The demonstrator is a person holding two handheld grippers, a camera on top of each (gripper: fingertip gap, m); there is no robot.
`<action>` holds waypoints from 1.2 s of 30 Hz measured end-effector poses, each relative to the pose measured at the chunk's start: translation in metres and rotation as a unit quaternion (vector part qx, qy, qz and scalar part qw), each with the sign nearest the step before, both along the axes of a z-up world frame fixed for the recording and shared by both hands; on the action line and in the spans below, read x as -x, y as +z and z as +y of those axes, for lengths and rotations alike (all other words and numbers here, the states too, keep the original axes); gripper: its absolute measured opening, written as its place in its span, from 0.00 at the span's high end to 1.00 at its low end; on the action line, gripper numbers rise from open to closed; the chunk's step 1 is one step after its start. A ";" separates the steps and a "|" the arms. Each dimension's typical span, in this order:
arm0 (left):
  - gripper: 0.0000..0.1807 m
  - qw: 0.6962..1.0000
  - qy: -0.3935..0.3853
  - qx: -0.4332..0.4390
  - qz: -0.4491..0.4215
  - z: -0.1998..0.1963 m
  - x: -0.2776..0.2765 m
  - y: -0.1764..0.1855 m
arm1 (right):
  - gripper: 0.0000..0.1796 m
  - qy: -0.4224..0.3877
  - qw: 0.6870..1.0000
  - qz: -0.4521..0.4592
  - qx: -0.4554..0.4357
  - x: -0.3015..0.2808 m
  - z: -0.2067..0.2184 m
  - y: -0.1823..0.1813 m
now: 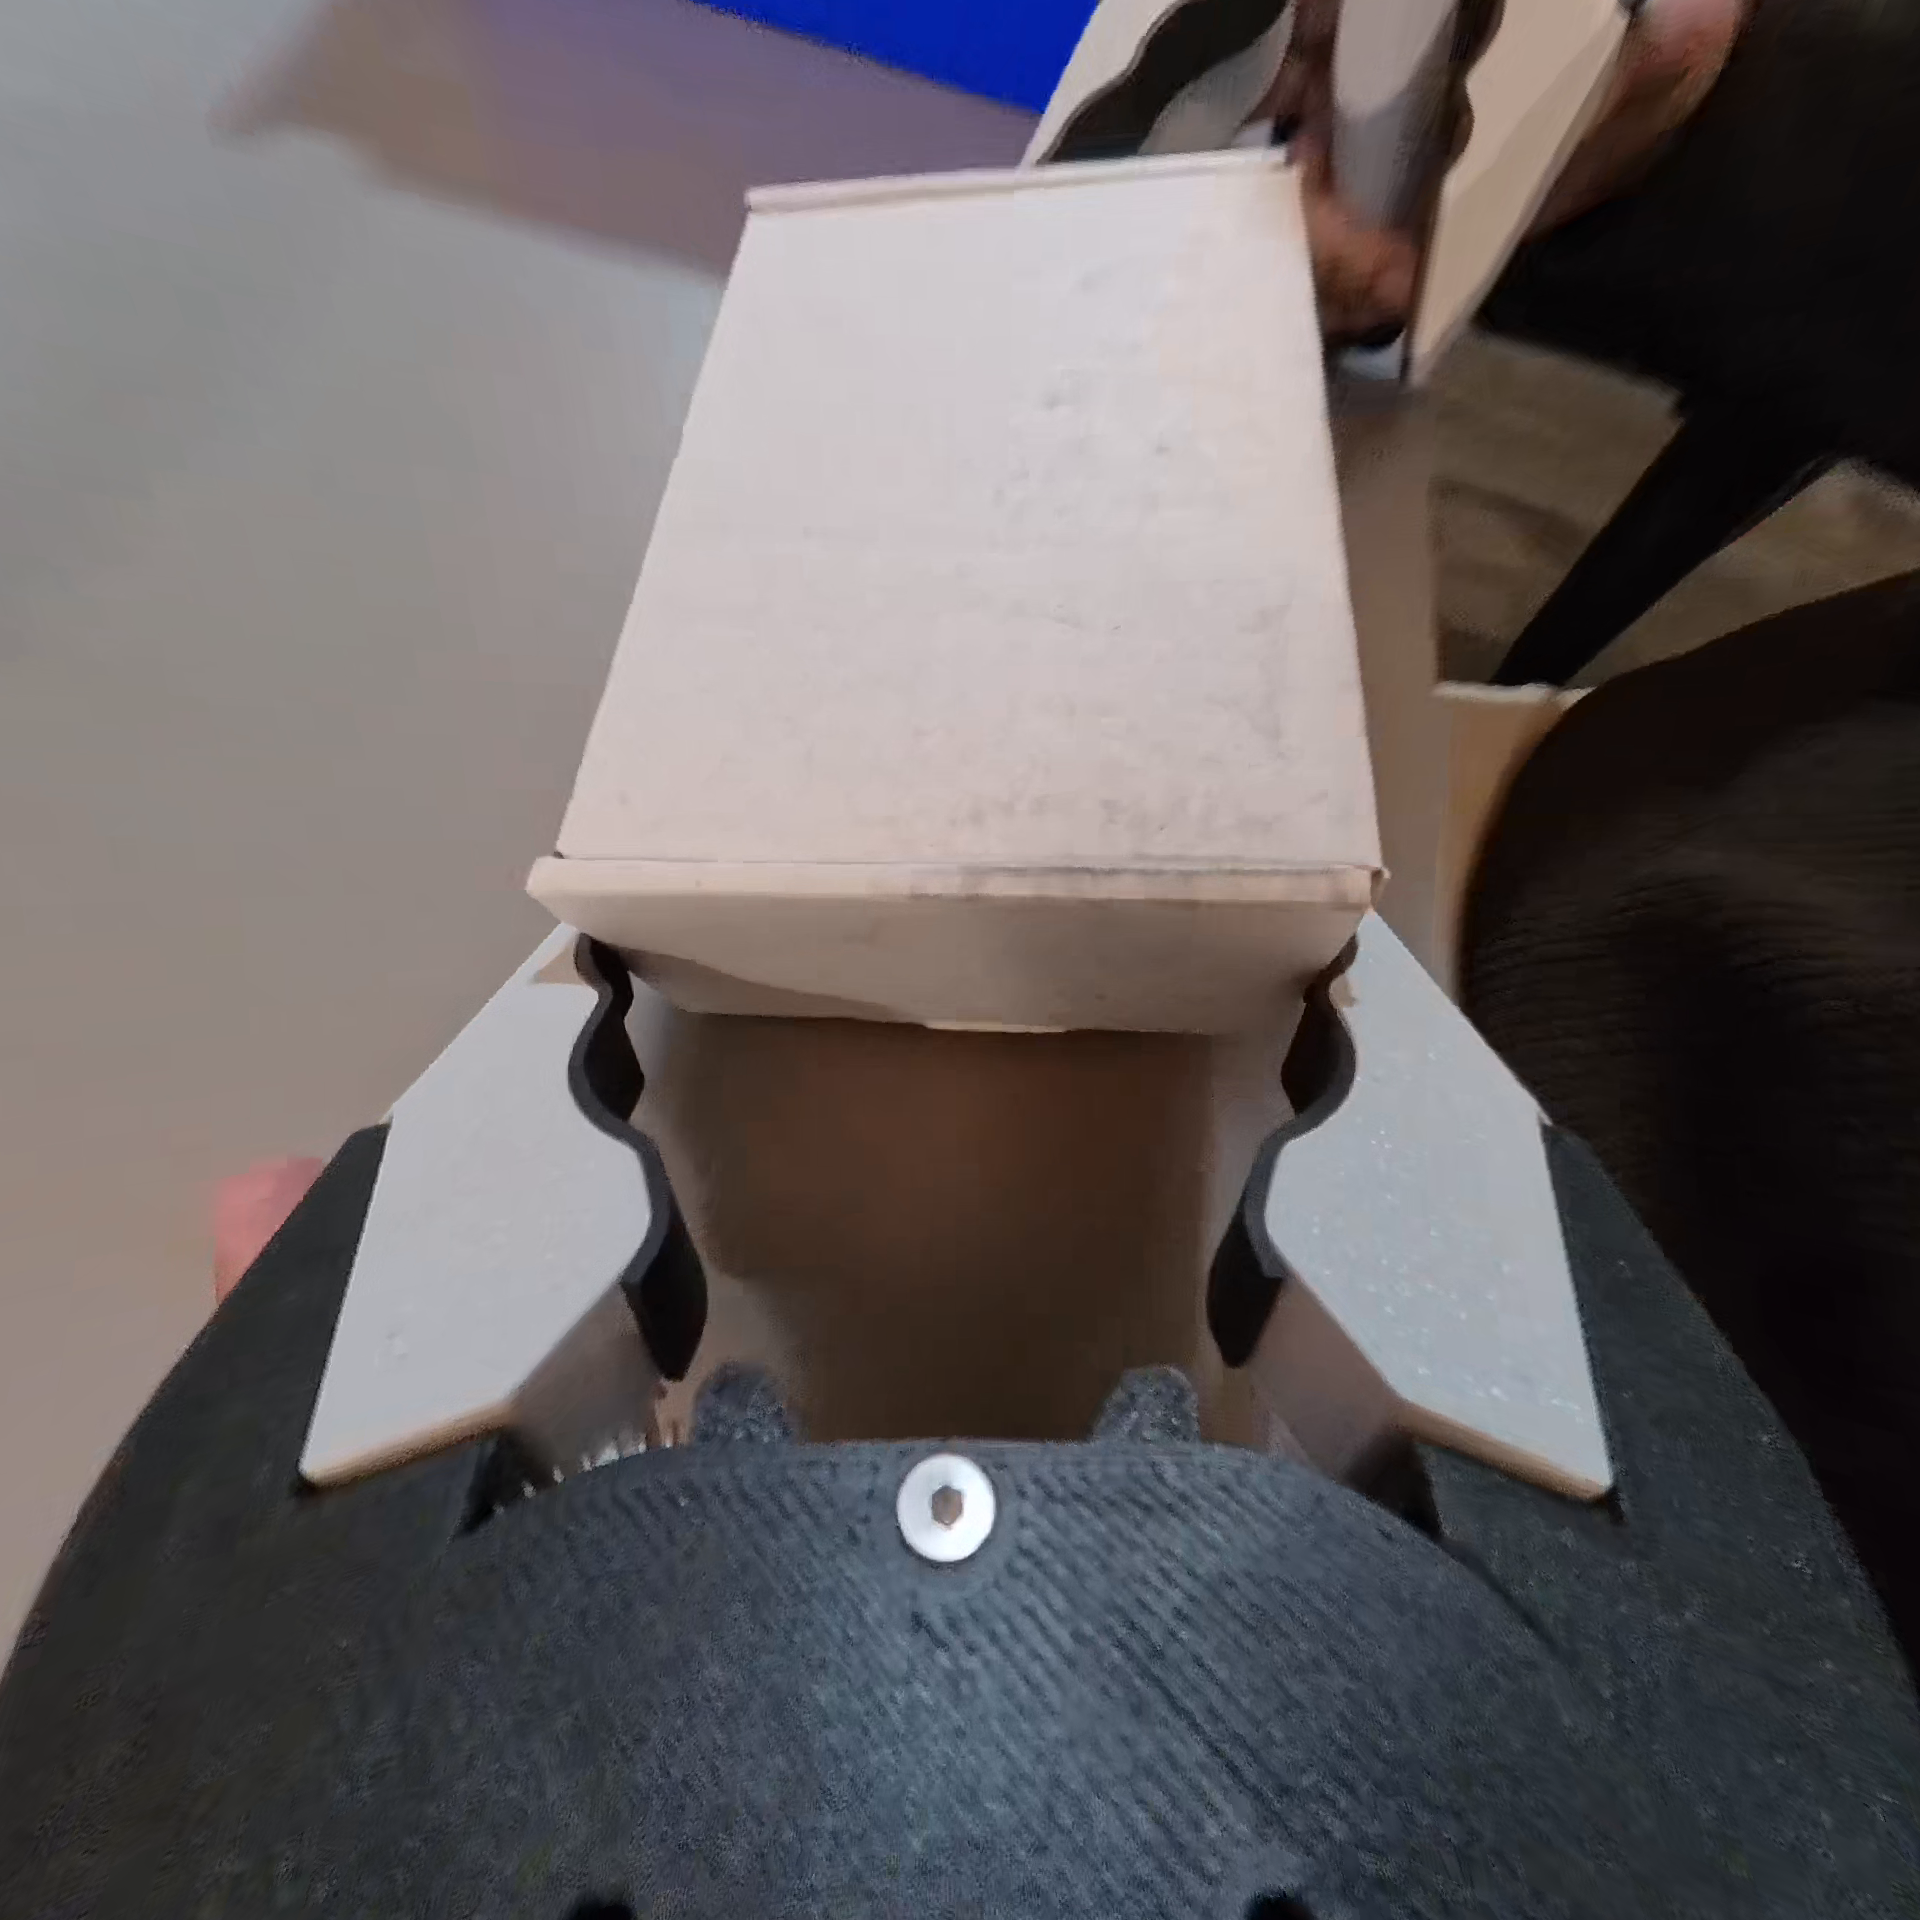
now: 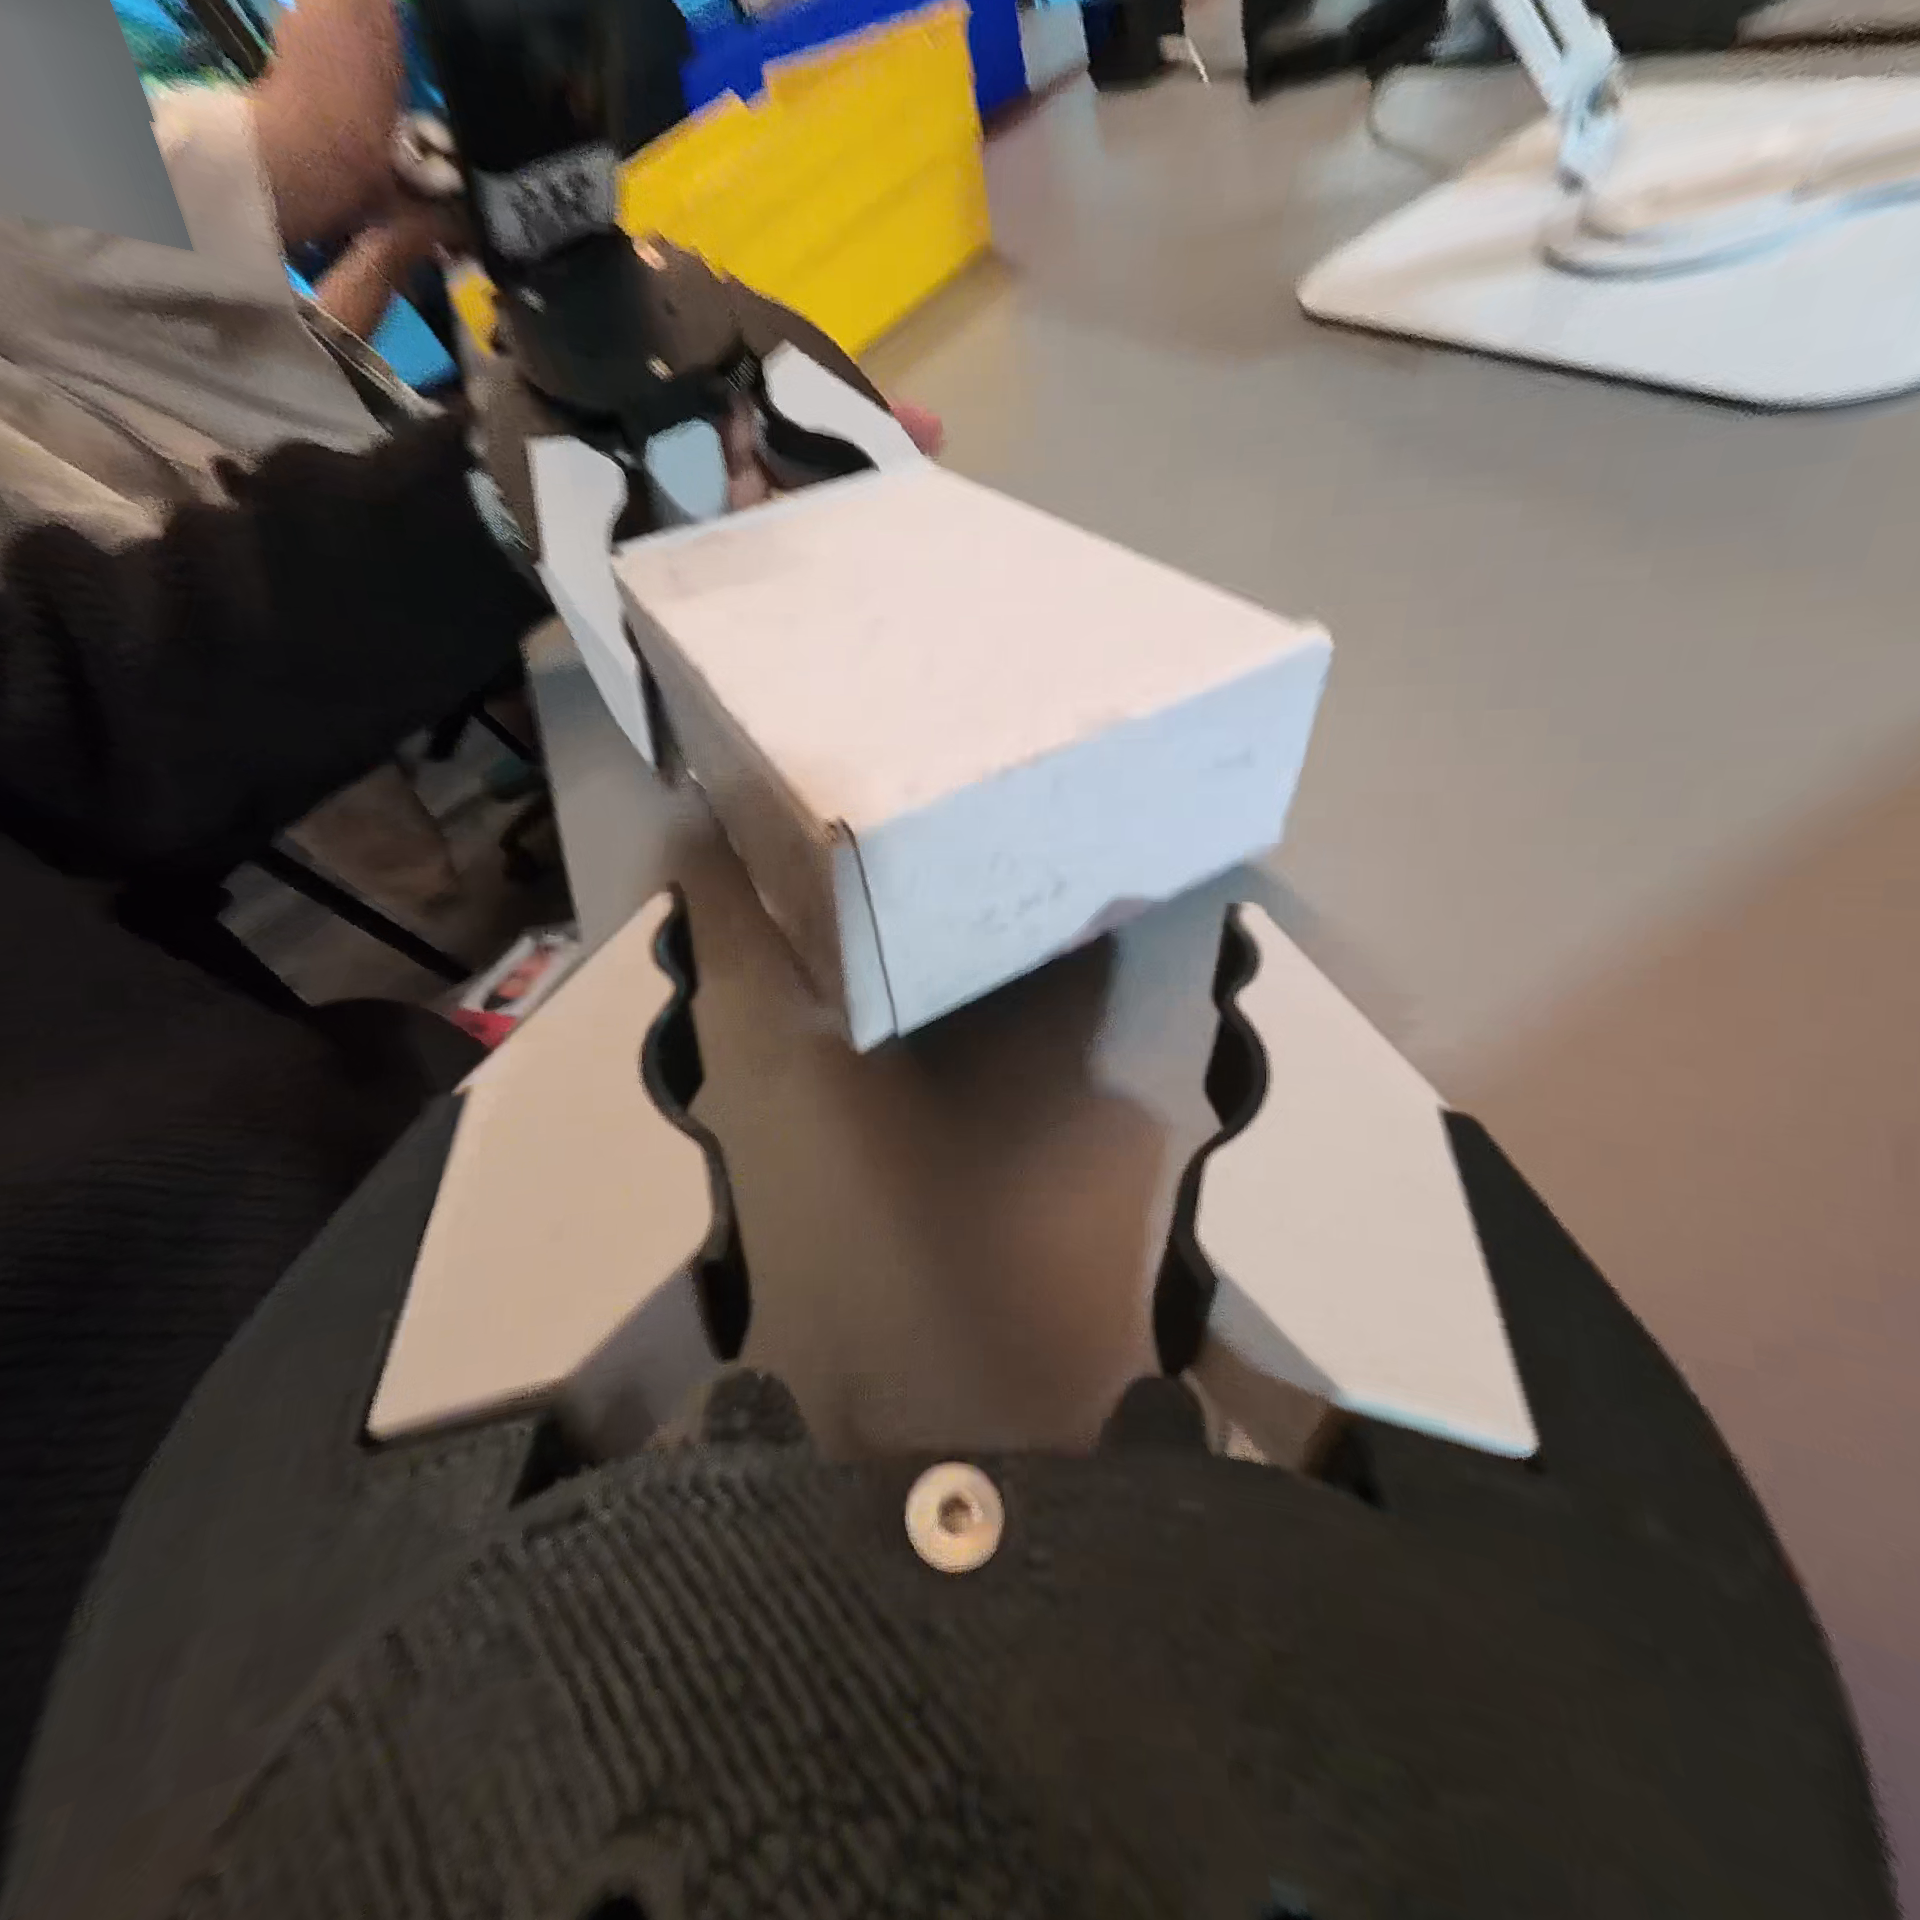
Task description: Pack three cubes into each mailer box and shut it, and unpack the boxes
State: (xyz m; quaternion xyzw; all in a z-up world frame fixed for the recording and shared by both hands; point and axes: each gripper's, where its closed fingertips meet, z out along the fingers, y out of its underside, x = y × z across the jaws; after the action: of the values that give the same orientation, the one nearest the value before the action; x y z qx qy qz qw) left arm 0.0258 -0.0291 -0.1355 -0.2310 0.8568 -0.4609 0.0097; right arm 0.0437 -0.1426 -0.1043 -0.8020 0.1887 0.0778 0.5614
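Note:
A closed white mailer box (image 1: 977,571) is held a little above the grey table (image 1: 260,623), long side pointing away from me. My left gripper (image 1: 961,977) has its jaws wide, clamped on the two sides of the box's near end. In the right wrist view the same box (image 2: 966,707) hangs tilted over its shadow, with the left gripper (image 2: 717,447) on its far end. My right gripper (image 2: 956,925) is open and the box's near corner sits just in front of its fingertips, ungripped. It also shows in the left wrist view (image 1: 1351,156) by the box's far right corner. No cubes are visible.
An open cardboard box (image 1: 1496,727) stands to the right of the held one. A yellow bin (image 2: 831,197) and a blue bin (image 2: 727,62) stand at the table's far side. A white stand base (image 2: 1662,281) lies at the far right. A person's dark sleeve (image 2: 208,623) fills the left.

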 end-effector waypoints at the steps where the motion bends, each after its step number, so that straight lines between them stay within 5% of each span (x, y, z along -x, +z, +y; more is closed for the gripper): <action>1: 0.30 1.000 -0.005 0.017 0.008 -0.003 0.003 0.004 | 0.39 0.007 1.000 -0.001 -0.021 0.004 0.004 0.007; 16: 0.30 0.990 -0.032 0.063 0.125 -0.001 0.043 0.003 | 0.37 0.038 0.999 -0.023 0.028 0.028 0.015 -0.008; 36: 0.30 0.987 -0.032 0.083 0.131 0.005 0.045 0.005 | 0.54 0.081 0.996 0.013 0.026 0.046 0.021 -0.010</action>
State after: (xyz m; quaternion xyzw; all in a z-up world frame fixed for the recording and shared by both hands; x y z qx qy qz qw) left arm -0.0195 -0.0238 -0.1306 -0.2622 0.8165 -0.4958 -0.1368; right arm -0.0024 -0.1221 -0.1145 -0.8282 0.1322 0.1285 0.5293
